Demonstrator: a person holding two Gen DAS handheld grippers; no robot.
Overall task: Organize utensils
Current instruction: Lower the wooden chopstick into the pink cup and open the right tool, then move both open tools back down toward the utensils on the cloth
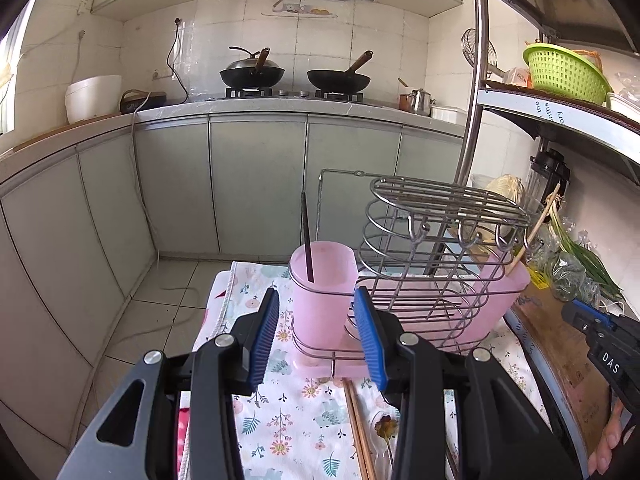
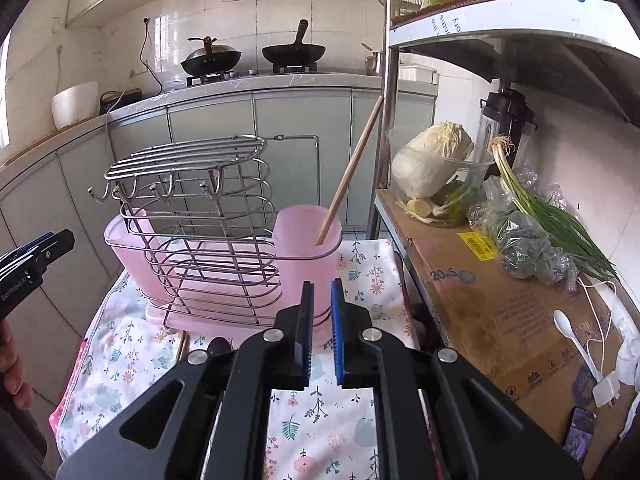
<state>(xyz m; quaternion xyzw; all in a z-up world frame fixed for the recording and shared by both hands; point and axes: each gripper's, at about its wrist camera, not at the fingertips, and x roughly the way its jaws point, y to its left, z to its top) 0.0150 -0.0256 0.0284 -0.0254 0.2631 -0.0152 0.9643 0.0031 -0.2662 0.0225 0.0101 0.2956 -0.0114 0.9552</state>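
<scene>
Both grippers hang empty before the wire utensil rack (image 1: 432,248). My left gripper (image 1: 316,336) has its jaws wide apart, framing the near pink cup (image 1: 324,284), where a dark chopstick (image 1: 307,236) stands. Only the left view shows wooden chopsticks (image 1: 360,436) and a clear spoon (image 1: 386,432) lying on the floral cloth (image 1: 296,420) beneath me. My right gripper (image 2: 320,336), jaws a narrow gap apart, points level at the other pink cup (image 2: 308,248) holding a tilted wooden chopstick (image 2: 352,172); that view alone shows a white spoon (image 2: 572,340) on the cardboard shelf (image 2: 500,312).
</scene>
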